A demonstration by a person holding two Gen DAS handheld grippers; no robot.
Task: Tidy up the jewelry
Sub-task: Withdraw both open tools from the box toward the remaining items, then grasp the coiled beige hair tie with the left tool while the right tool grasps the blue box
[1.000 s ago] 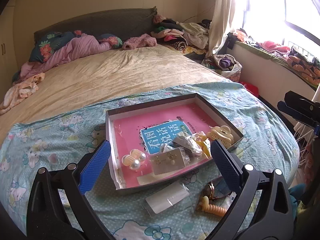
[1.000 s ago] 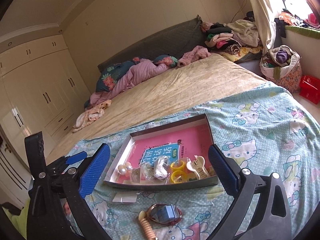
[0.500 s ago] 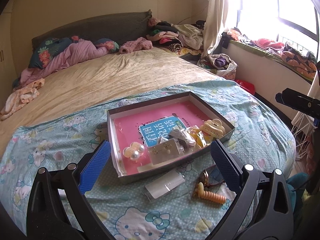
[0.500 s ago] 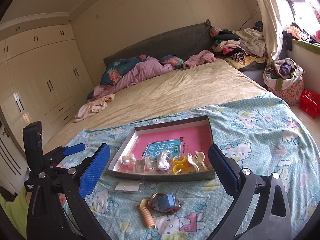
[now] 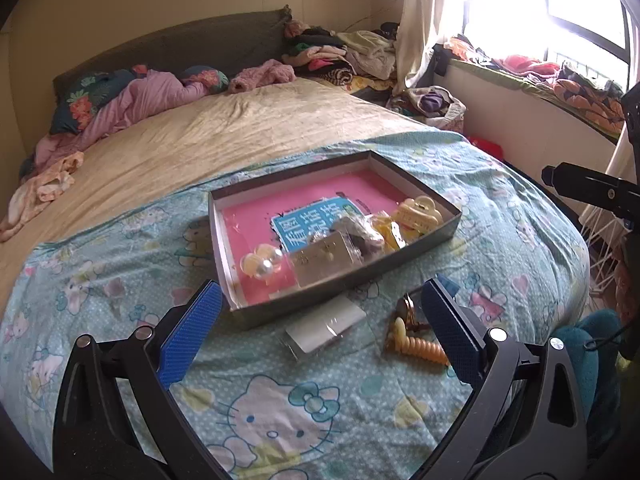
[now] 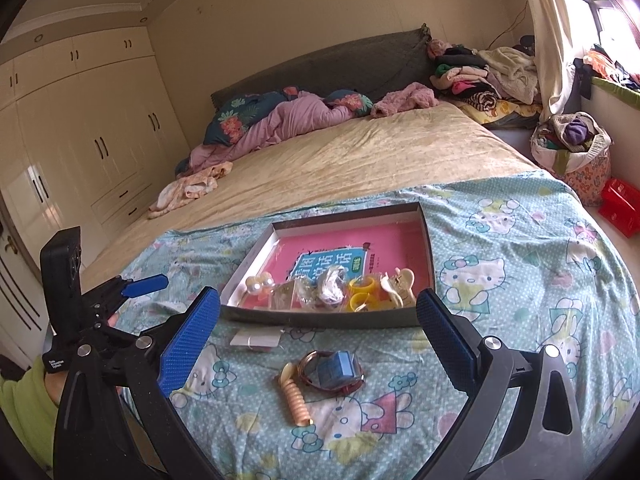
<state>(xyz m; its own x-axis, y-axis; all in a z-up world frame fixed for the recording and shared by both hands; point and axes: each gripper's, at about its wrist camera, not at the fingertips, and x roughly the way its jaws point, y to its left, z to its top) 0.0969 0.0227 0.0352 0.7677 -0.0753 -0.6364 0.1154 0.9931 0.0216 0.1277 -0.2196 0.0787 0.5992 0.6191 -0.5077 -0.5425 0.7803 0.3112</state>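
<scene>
On the bed, near the box (image 6: 424,236), a spiral hair tie (image 6: 297,402) and a bracelet (image 6: 332,370) are seen, touching. Both are judged light and bendy, best pinched at the middle. Each hand-held gripper, left (image 5: 320,330) and right (image 6: 318,340), is held wide and empty.

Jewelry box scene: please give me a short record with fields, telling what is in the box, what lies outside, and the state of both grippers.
surface: bed with cartoon-cat sheet
box: open, shallow, pink lining
in box: pearl clip, cream claw clip, yellow rings, small clear bags
outside box, in front: clear packet, spiral hair tie, bangle with blue piece
left gripper: jaws open, empty
right gripper: jaws open, empty
</scene>
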